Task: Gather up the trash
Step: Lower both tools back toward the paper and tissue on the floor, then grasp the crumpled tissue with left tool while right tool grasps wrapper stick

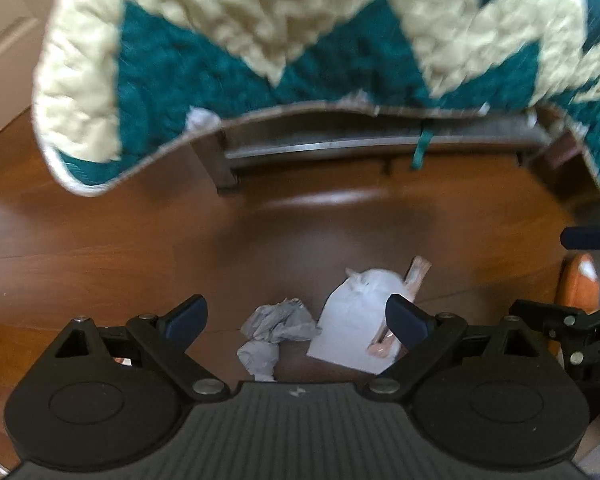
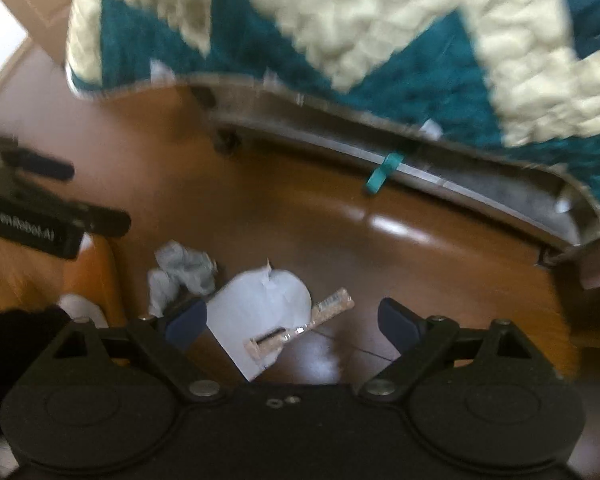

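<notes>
Glossy brown wood floor, pale glare patches. Teal-and-cream quilt overhangs bed edge, teal ribbon dangling. Metal bed frame rail beneath. Beige wall at left.

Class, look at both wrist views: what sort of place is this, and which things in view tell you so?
Probably a bedroom at home. A teal and cream quilt hangs over a low bed frame on a polished wooden floor, with crumpled paper lying beside it.
</notes>
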Demonstrator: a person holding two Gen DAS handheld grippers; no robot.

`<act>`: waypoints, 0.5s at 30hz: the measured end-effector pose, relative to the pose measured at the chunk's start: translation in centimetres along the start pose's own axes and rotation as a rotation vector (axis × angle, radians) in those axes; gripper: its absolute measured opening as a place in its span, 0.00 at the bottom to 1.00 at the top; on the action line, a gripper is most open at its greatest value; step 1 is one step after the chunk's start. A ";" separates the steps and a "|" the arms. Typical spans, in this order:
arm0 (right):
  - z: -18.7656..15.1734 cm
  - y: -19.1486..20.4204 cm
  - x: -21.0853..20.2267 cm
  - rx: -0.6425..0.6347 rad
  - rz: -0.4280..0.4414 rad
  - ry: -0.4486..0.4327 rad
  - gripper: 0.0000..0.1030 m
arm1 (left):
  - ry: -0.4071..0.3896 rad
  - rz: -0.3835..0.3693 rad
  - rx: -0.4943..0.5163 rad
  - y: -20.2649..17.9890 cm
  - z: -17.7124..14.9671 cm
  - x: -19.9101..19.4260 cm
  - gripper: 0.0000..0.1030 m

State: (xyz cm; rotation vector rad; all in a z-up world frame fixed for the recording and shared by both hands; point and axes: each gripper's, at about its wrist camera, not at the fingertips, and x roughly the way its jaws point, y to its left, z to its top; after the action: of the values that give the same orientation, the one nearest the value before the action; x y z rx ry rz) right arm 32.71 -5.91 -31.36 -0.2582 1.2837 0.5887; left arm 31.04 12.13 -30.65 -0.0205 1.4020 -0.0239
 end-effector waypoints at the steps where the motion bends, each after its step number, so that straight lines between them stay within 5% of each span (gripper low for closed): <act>1: -0.1 0.0 1.3 -0.013 -0.005 0.020 0.90 | 0.016 0.002 0.015 0.1 0.1 1.2 0.94; 6: -0.3 -1.5 6.6 0.015 -0.020 0.102 0.90 | 0.102 -0.009 0.067 0.6 -0.2 6.9 0.94; 15: 0.0 -6.3 14.9 0.352 -0.049 0.200 0.88 | 0.216 -0.054 0.151 0.5 -3.6 15.1 0.94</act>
State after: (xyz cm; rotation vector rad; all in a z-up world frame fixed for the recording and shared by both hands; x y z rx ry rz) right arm 38.58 -7.12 -46.33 -0.0556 1.5443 0.2916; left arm 30.04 12.15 -46.18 0.0722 1.6118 -0.1812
